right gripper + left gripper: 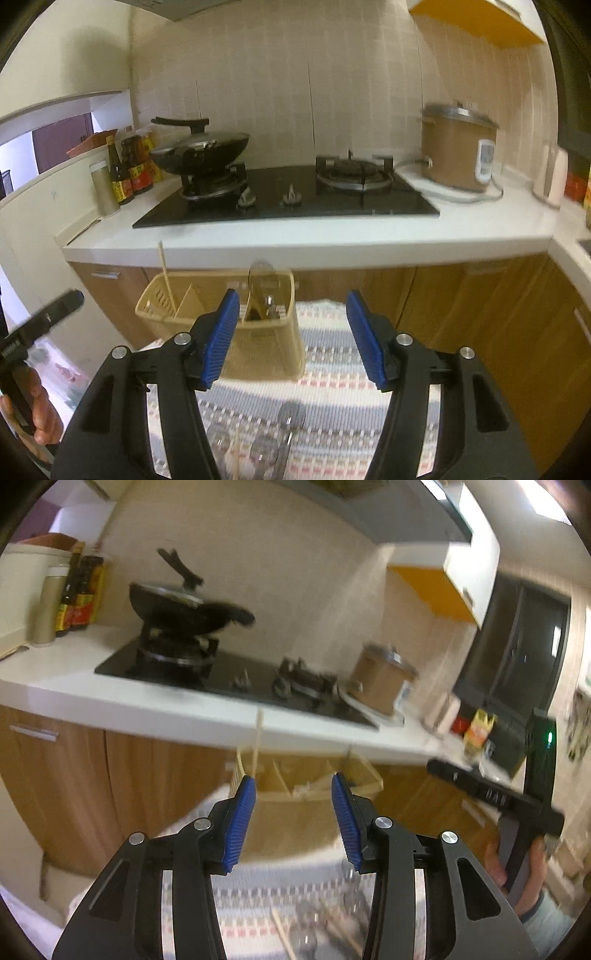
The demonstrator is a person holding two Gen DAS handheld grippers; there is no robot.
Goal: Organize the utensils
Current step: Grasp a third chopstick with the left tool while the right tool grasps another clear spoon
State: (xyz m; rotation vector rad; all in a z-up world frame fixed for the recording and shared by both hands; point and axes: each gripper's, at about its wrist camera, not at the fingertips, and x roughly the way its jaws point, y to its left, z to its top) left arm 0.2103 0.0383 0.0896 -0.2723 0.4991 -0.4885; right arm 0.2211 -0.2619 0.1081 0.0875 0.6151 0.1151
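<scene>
A beige plastic utensil caddy (258,343) stands at the far edge of a striped cloth (332,373). A wooden chopstick (166,280) stands in its left compartment and a metal spoon (260,288) in its right one. The caddy (295,812) and chopstick (257,742) also show in the left wrist view. Several spoons (284,435) and a chopstick (282,934) lie on the cloth near me. My left gripper (293,786) is open and empty above the cloth. My right gripper (291,306) is open and empty, raised before the caddy.
A white counter (295,236) holds a black gas hob (288,199) with a lidded wok (199,147), sauce bottles (127,170) at left and a brown rice cooker (456,147) at right. Wooden cabinets (480,306) run below. The other handheld gripper (498,797) is at the right.
</scene>
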